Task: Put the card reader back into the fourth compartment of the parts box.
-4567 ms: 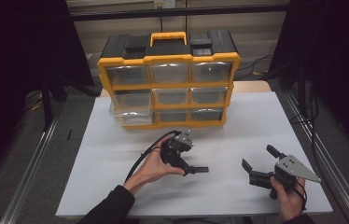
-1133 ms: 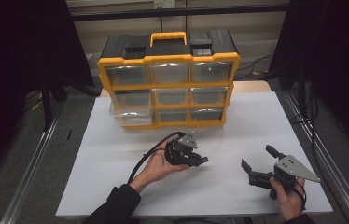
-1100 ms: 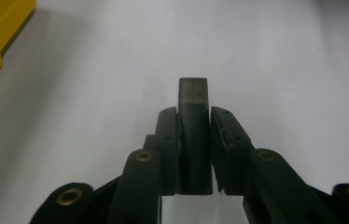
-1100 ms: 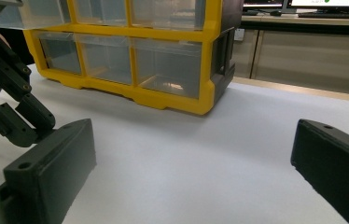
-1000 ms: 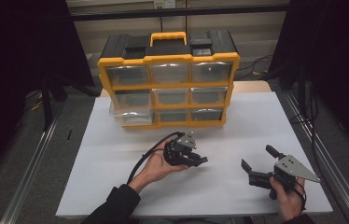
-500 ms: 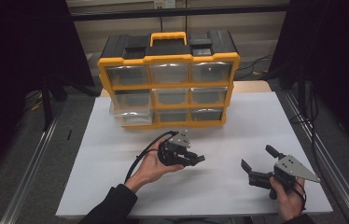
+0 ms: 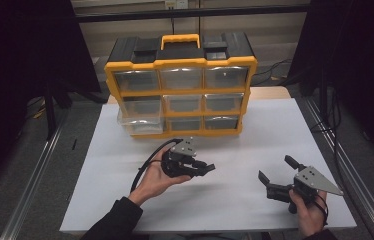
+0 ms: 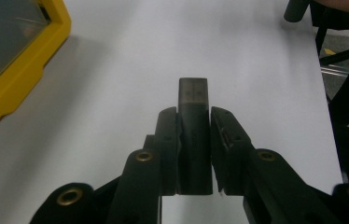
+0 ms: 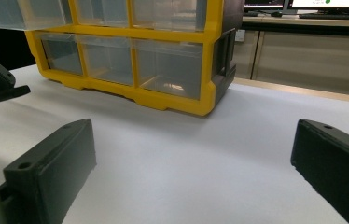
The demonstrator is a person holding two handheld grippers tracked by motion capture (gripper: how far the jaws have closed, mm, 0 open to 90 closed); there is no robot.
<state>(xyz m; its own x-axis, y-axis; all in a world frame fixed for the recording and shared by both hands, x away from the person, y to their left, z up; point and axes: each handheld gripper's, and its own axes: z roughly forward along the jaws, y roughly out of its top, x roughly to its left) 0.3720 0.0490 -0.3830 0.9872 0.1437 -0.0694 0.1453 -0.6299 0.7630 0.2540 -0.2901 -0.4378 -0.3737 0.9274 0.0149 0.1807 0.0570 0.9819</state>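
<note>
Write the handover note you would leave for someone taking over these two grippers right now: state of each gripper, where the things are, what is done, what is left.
Left gripper: shut on a small dark block, held above the white table, in front of the yellow drawer organiser.
Right gripper: open, nothing between its jaws, low over the table's right side.
Organiser: the bottom-left drawer stands pulled out a little; the others look closed.
Done: block picked up.
Left, probably: put the block into that drawer and push it shut.

Yellow-and-black organizer [image 7: 181, 85], dark grey block [image 8: 193, 135]
</note>
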